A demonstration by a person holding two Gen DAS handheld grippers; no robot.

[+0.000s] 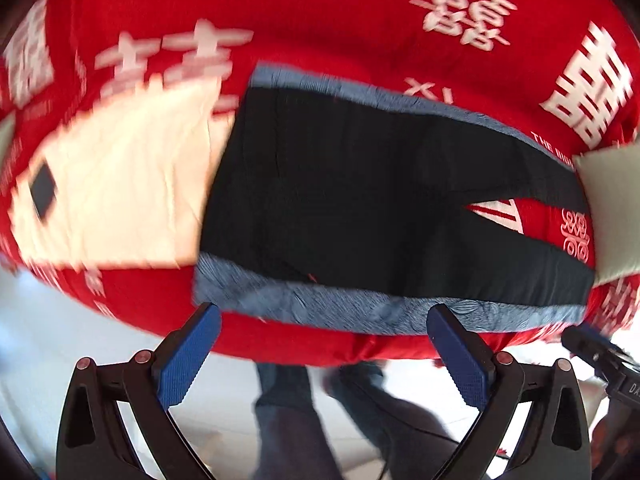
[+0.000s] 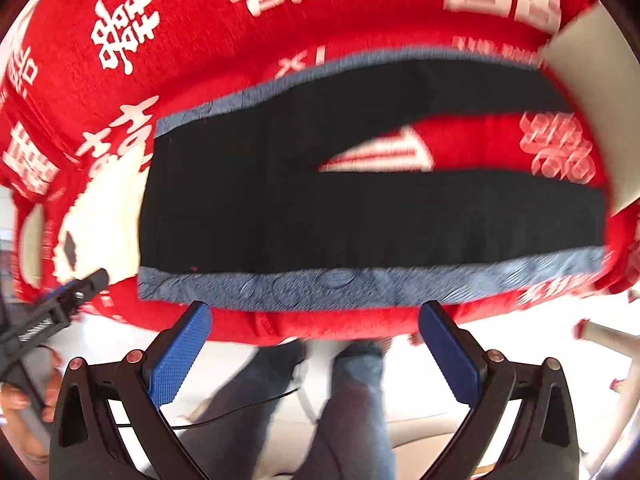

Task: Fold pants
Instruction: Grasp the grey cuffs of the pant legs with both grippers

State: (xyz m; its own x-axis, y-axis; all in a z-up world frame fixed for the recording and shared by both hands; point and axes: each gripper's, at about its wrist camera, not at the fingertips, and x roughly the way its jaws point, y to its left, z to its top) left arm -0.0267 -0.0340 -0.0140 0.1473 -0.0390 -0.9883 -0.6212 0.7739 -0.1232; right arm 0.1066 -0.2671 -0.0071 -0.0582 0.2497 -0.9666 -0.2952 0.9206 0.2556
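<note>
A red cloth [image 1: 360, 20] printed with white characters covers the whole work surface and serves as the landmark. On it the pants [image 1: 360, 200] lie flat and spread out, black with a blue patterned band along each outer edge, the waist towards a cream folded garment [image 1: 112, 192] that lies on the cloth just beside it, and the two legs parting in a narrow V through which the cloth shows. A pale grey sheet [image 1: 612, 208] lies on the cloth at the leg ends. The left gripper [image 1: 324, 344] hovers at the near edge of the cloth, its blue-padded fingers spread wide and holding nothing, just short of the nearer blue band by the waist. The right gripper [image 2: 316, 340] hangs likewise at the cloth's near edge, wide open and empty, facing the same band. Below the cloth's edge the person's jeans-clad legs [image 2: 340, 408] show, blurred.
</note>
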